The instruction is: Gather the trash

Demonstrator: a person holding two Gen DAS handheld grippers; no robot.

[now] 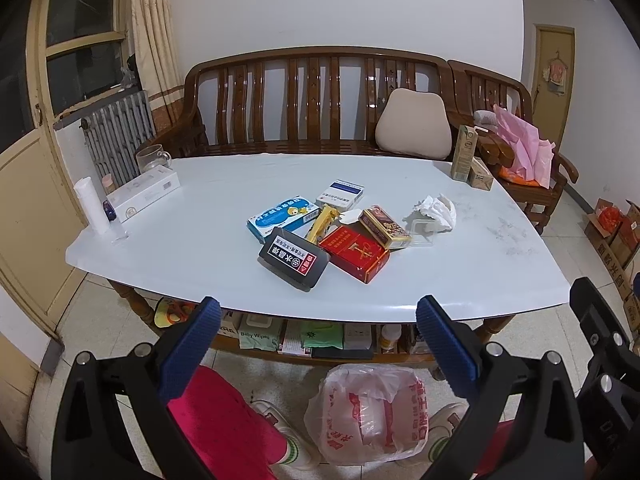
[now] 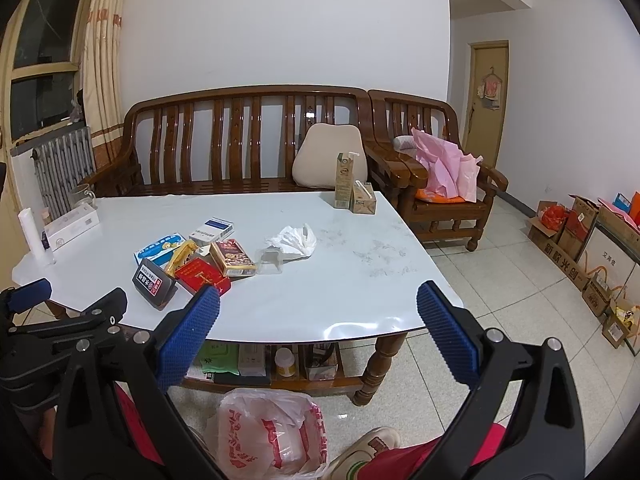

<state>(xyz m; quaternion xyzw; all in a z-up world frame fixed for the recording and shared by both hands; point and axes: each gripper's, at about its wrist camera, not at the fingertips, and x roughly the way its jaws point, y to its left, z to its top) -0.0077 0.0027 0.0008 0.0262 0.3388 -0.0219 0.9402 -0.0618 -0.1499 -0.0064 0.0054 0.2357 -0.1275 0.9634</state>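
Observation:
On the white table [image 1: 200, 248] [image 2: 320, 292] lies a heap of trash: a black box [image 1: 294, 262] [image 2: 154, 282], a red box [image 1: 354, 254] [image 2: 202, 276], a brown carton [image 1: 384, 226] [image 2: 232, 258], a blue-and-white box [image 1: 282, 216] [image 2: 158, 250], a yellow wrapper [image 1: 320, 222] [image 2: 182, 256], a crumpled tissue [image 1: 436, 210] [image 2: 294, 240] and a clear plastic cup [image 1: 422, 232] [image 2: 270, 260]. A white plastic bag with red print [image 1: 368, 412] [image 2: 272, 436] sits on the floor between the person's feet. My left gripper [image 1: 318, 344] and right gripper [image 2: 318, 338] hang open and empty before the table's near edge.
Two milk cartons [image 1: 466, 156] [image 2: 346, 188] stand at the table's far right corner. A long white box [image 1: 144, 194], a white tube [image 1: 92, 206] and a glass mug [image 1: 152, 156] line the left end. A wooden bench [image 1: 312, 100] stands behind; cardboard boxes [image 2: 580, 248] line the right wall.

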